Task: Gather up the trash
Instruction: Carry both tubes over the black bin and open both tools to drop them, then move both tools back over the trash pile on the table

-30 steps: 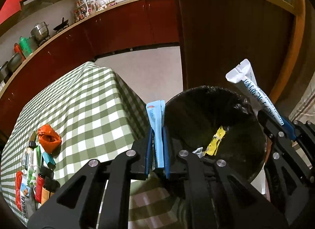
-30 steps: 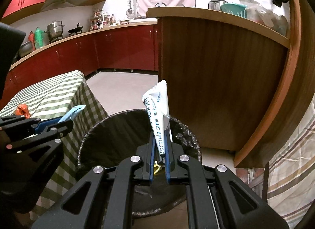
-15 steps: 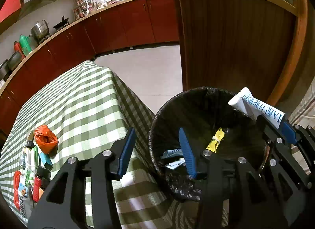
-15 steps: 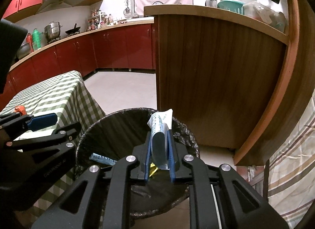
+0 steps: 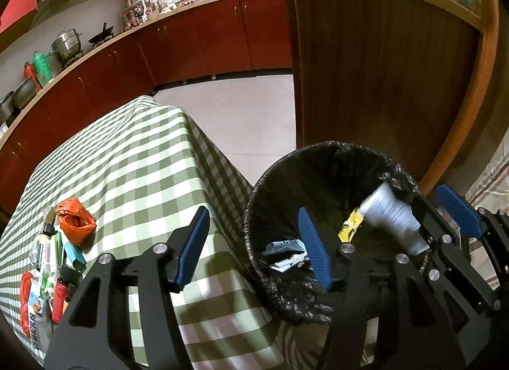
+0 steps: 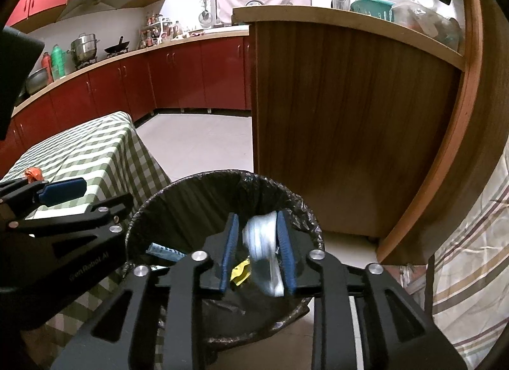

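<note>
Checked tablecloth (image 5: 133,160) beside lined bin (image 5: 270,179)

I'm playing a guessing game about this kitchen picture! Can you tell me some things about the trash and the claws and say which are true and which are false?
1. The bin has a black bag inside. True.
2. The left claw is squeezing a blue wrapper. False: its jaws are opening with nothing between them; the blue wrapper lies in the bin.
3. A white packet sits between the right claw's jaws, which are opening. True.
4. The tablecloth is red. False: it is green and white checks.
5. An orange bag lies on the tablecloth. True.
</note>
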A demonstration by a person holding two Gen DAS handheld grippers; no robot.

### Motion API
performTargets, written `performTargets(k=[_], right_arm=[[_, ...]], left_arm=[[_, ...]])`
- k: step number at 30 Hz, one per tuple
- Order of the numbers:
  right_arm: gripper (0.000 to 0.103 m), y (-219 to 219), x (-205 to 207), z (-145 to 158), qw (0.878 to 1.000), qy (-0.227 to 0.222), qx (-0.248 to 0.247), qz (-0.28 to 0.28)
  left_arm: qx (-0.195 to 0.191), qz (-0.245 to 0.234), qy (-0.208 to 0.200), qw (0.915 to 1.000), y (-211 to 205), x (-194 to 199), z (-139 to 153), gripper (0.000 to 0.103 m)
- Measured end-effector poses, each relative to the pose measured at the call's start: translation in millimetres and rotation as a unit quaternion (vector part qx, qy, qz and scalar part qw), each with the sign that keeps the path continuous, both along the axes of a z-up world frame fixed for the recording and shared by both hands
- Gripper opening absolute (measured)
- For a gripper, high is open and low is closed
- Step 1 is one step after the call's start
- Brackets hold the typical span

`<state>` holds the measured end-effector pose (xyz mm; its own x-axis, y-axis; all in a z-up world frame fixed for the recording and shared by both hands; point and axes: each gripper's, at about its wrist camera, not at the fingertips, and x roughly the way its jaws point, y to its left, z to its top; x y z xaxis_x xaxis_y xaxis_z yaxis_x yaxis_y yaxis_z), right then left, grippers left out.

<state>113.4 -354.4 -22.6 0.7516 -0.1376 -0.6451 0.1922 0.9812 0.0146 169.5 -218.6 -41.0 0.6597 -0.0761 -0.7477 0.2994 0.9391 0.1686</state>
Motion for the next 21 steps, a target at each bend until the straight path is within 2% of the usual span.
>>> performTargets(k=[11, 21], right_arm=[[0.033, 8.4, -2.5, 7.8, 1.000, -0.006, -0.003, 0.002], [0.037, 35.7, -11.2, 22.9, 1.000, -0.015, 0.002, 0.021]], left_arm=[[-0.011, 0.006, -0.008, 0.9999, 12.2, -5.5, 11.3, 0.057], [-0.015, 0.031, -0.018, 0.9992, 57.9, -25.0, 30.8, 0.057]])
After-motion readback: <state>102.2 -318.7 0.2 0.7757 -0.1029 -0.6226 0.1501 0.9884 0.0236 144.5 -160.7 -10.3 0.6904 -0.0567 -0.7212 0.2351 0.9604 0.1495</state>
